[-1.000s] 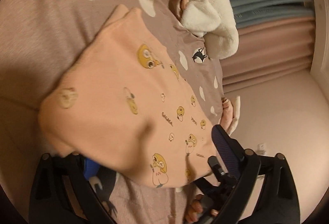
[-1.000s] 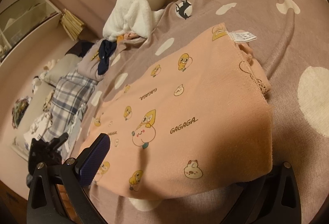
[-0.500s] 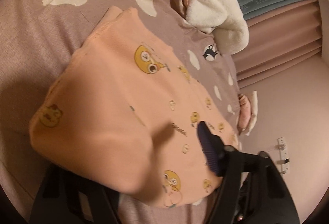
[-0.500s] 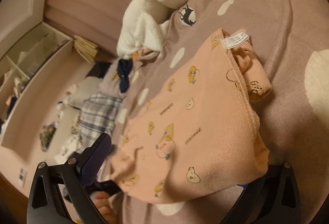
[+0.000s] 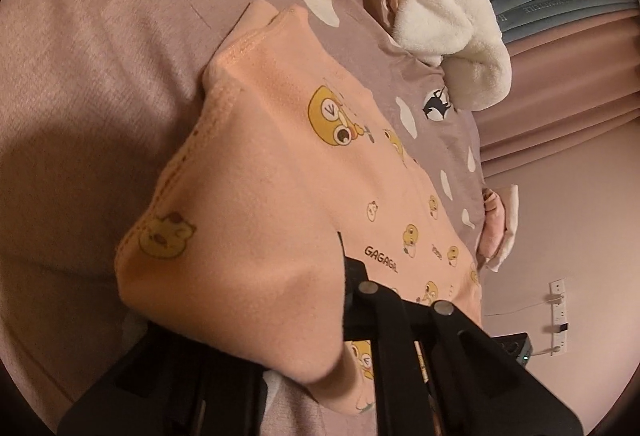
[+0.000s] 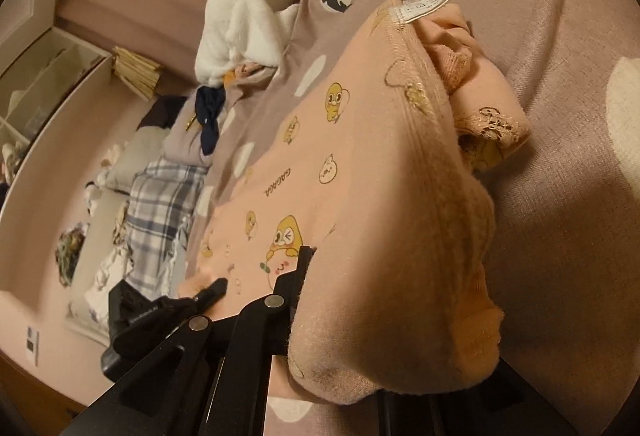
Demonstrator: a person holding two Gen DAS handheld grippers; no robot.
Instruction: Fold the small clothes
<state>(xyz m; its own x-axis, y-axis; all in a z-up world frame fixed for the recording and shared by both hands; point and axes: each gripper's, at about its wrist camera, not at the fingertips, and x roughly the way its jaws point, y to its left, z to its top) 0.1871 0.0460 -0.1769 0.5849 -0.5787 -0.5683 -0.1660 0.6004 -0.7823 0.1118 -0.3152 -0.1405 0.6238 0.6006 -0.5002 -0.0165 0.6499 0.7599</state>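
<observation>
A: Nearest in the left wrist view, the left gripper point(image 5: 340, 300) has just been closing and its jaws now pinch a bunched corner of the peach garment point(image 5: 280, 163). One finger is buried under the cloth.

B: Same on my side. The right gripper point(image 6: 308, 276) has just been closing too and is clamped on the garment's point(image 6: 360, 163) near edge, its far finger hidden by the fold. Only my view shows the white care label point(image 6: 430, 3) at the far hem, and the left gripper point(image 6: 216, 286) gripping the other corner.

A: The garment lies on the mauve bedspread point(image 5: 100, 55), which is bare to my left. Beyond it sits a white plush point(image 5: 448, 15).

B: Past the bed edge I see plaid fabric point(image 6: 160, 203) and a shelf point(image 6: 60, 75), its contents too blurred to name.
</observation>
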